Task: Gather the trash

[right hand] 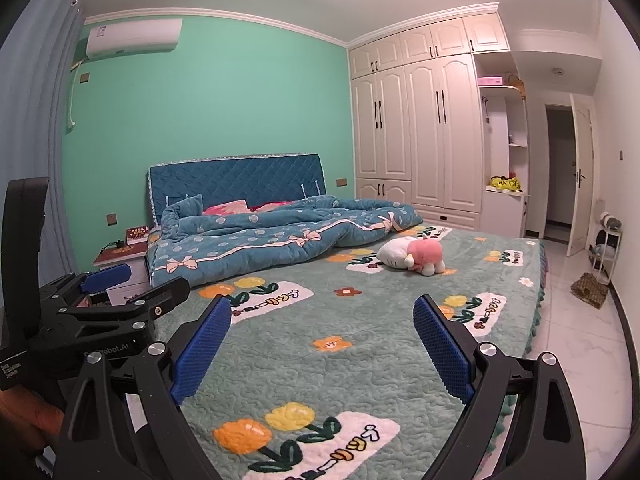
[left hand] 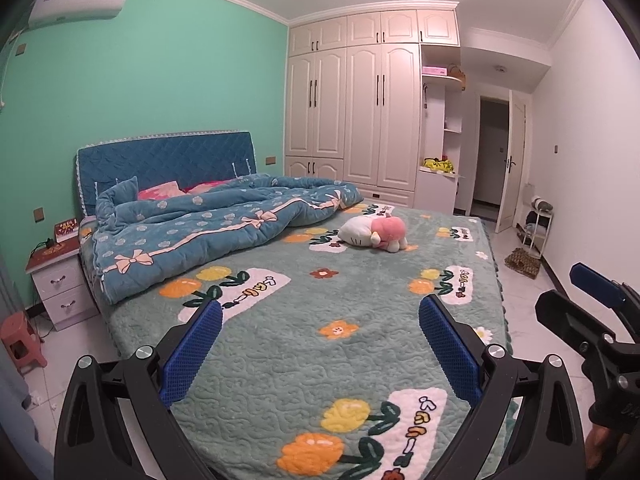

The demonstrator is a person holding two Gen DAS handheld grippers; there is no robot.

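Observation:
My left gripper (left hand: 320, 344) is open and empty, held above the foot of the bed. My right gripper (right hand: 322, 344) is open and empty too, just to its right; it shows at the right edge of the left wrist view (left hand: 592, 304). Small white scraps of paper (left hand: 38, 398) lie on the tiled floor at the left of the bed, near the red stool. No trash shows on the bed cover (left hand: 304, 360) itself.
A blue quilt (left hand: 208, 224) is bunched at the head of the bed and a pink and white plush toy (left hand: 376, 232) lies mid-bed. A white nightstand (left hand: 60, 284) and red stool (left hand: 20, 340) stand left. Wardrobe (left hand: 352, 120), open door (left hand: 512, 160) and woven basket (left hand: 522, 263) are at the far right.

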